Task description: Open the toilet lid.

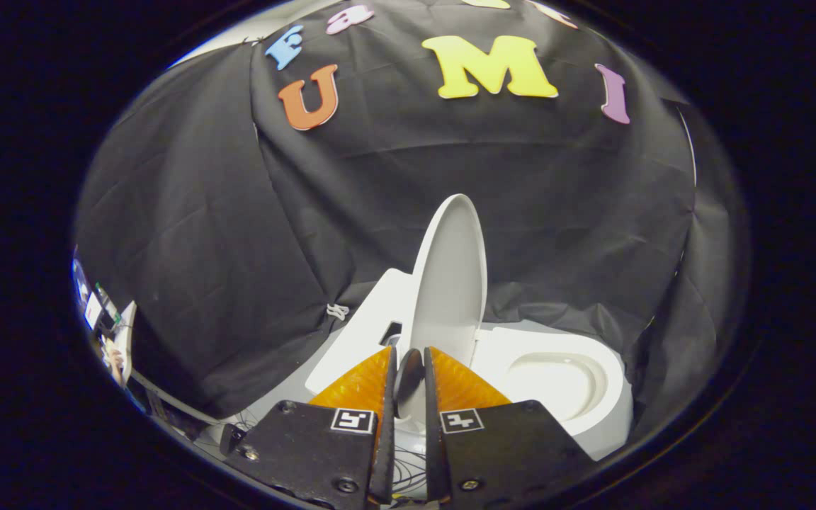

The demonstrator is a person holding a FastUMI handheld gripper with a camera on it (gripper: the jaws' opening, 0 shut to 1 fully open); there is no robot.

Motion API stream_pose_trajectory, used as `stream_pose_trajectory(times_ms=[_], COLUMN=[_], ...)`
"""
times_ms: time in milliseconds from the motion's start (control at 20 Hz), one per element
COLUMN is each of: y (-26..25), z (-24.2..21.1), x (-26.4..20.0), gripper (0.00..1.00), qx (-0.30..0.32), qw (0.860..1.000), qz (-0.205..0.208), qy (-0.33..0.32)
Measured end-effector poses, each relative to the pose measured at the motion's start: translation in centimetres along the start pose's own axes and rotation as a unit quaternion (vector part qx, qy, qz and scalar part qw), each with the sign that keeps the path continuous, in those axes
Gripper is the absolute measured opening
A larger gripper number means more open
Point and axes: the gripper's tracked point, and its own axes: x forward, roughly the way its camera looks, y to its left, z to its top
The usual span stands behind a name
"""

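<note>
A white toilet (592, 411) stands just beyond my fingers, in front of the black cloth wall. Its lid (450, 276) is raised and stands steeply up from the hinge, seen nearly edge-on with its inner face turned toward the bowl. The seat ring and bowl (557, 379) lie uncovered to the right of the lid. My gripper (409, 375) is closed down to a narrow gap, and the lid's lower edge sits in that gap with a finger on each side. The flat white rear part of the toilet (369, 319) lies to the left of the lid.
Black cloth (238, 234) hangs close behind and around the toilet. A small white clip (337, 310) holds the cloth near the toilet's rear. Thin cables (238, 421) run along the floor to the left, and beyond the cloth's left edge there is some clutter (107, 326).
</note>
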Motion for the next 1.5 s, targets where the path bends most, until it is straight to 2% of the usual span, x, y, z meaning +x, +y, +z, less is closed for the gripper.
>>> stream_pose_trajectory(times_ms=[450,700,1200,1500], y=[3.5,4.1,6.0,6.7], z=[0.1,0.5,0.5,0.4], x=[2.1,2.5,3.3,3.8], gripper=[0.21,0.21,0.21,0.21], qx=[-0.046,-0.028,-0.046,-0.086], qw=[0.999,1.0,0.999,0.996], qz=[-0.008,0.002,-0.006,-0.031], qy=[-0.004,0.003,0.007,0.004])
